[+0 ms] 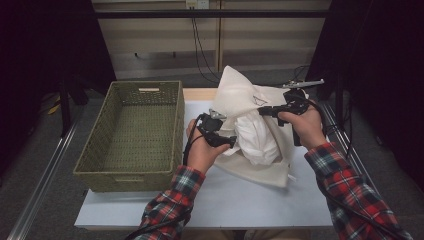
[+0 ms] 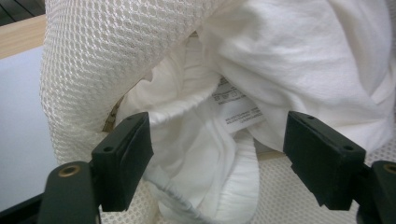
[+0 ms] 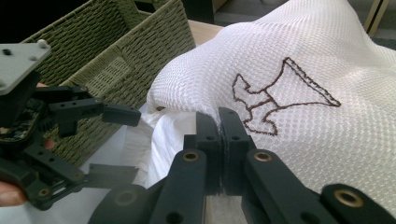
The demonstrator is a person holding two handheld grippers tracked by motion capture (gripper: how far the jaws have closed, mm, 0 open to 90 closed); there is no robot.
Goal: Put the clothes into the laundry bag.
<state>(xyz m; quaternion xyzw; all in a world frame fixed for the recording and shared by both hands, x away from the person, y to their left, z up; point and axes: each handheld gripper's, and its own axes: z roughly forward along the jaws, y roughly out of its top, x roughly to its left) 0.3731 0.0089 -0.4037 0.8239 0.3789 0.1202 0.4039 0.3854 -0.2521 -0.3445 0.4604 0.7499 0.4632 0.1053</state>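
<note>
On the table, beside the basket, the mesh bag is half filled with white cloth. The right gripper pinches the bag's rim, holding it up. The left gripper stands open before the cloth, holding nothing. Next, I think, it must push the cloth deeper.

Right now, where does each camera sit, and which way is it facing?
High view: above the person's side, looking forward and down at the table, basket and mesh bag; both forearms show.
Left gripper view: on the left claw, open, facing the white garment in the bag's mouth.
Right gripper view: on the right claw, shut on the mesh bag's edge; the left claw shows farther off.
Shared: the mesh bag appears in all three.
</note>
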